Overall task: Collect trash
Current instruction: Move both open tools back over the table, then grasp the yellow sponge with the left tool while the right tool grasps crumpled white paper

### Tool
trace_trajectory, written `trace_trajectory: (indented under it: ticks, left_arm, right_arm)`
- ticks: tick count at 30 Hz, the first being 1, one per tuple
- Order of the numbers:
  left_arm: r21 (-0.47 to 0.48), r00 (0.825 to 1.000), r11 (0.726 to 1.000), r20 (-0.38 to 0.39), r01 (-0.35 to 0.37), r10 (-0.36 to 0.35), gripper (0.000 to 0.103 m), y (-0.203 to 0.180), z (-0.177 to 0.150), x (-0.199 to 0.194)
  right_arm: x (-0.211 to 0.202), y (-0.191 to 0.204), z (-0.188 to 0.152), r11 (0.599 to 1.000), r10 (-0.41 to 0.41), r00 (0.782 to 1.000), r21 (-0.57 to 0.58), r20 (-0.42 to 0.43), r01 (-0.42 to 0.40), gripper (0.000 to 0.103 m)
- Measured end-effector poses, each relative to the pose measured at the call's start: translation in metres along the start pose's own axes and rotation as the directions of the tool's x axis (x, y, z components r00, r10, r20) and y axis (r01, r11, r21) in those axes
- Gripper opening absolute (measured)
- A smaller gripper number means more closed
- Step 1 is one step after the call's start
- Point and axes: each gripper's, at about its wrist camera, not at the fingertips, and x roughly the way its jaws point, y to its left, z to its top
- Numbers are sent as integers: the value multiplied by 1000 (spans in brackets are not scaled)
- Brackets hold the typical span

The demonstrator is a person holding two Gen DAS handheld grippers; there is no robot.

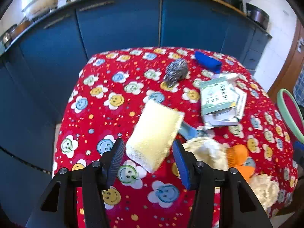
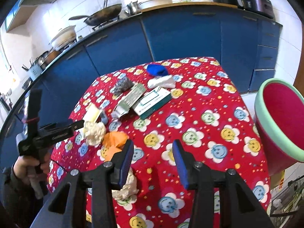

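Our left gripper (image 1: 148, 163) has its jaws part open around the near end of the yellow sponge (image 1: 154, 134), neither pad clearly pressing, so closing late could nudge it aside. Our right gripper (image 2: 153, 163) stands part open and empty over the surface (image 2: 199, 114); crumpled paper (image 2: 125, 187) under its left jaw could snag, and the bin (image 2: 281, 119) waits to its right.

Both views are bright, with daylight on the white wall tiles (image 2: 47, 13), which look washed out. The fisheye lens bends the blue cabinets (image 1: 117, 22) strongly, and the corners are black. The yellow sponge (image 1: 155, 134) is smeared by motion blur; the far counter is slightly soft.
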Motion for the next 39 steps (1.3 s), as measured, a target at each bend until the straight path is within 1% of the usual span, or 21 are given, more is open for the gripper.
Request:
trace_trajectory:
  ticks: [4,7,11,12,13,14,16,19,21,27,33,37,38,39]
  left_arm:
    - [-21,1000,1000,-22,6,-7,55,9,0,15]
    - [-40,998,998,-27,47,-48,55,13,0,23]
    - [-22,998,998,-30,63,-64,55,7,-1,31]
    - [-20,997,998,-29,64,-65,53,5,-2,33]
    - [-22,998,998,-25,64,-64,47,4,-3,33]
    - [-22,997,997,-20,68,-68,46,3,-3,33]
    - [-13,998,998,4,69,-69,39,1,-4,29]
    - [0,996,997,46,71,-71,36,0,-6,18]
    - [0,995,998,76,71,-70,36,2,-8,8]
    - [-25,988,995,126,92,-88,35,10,-14,-16]
    - [-36,983,994,151,107,-101,35,9,-20,-35]
    - [-26,980,993,165,115,-109,35,5,-21,-46]
    - [-23,980,993,168,115,-110,35,4,-21,-48]
    - [-20,979,993,172,117,-112,35,3,-21,-50]
  right_arm:
    - [6,7,-7,1000,4,1000,-13,-31,-5,48]
    - [8,11,-11,1000,9,999,-13,-45,-10,48]
    - [13,16,-16,1000,24,998,-18,-63,-25,49]
    - [14,18,-18,999,32,997,-22,-70,-33,49]
    - [15,20,-19,999,35,997,-24,-74,-37,49]
    - [16,21,-20,999,38,996,-28,-80,-40,49]
    - [18,25,-21,998,40,995,-40,-91,-44,49]
    - [22,30,-24,997,40,993,-54,-107,-46,50]
    - [24,32,-27,997,48,992,-56,-118,-55,50]
    - [34,35,-34,995,83,984,-44,-157,-91,52]
    - [41,41,-38,992,104,978,-48,-181,-114,53]
    - [49,48,-44,988,137,966,-46,-220,-150,52]
    - [50,49,-45,987,142,964,-44,-225,-155,51]
    - [52,49,-46,986,145,962,-43,-232,-159,46]
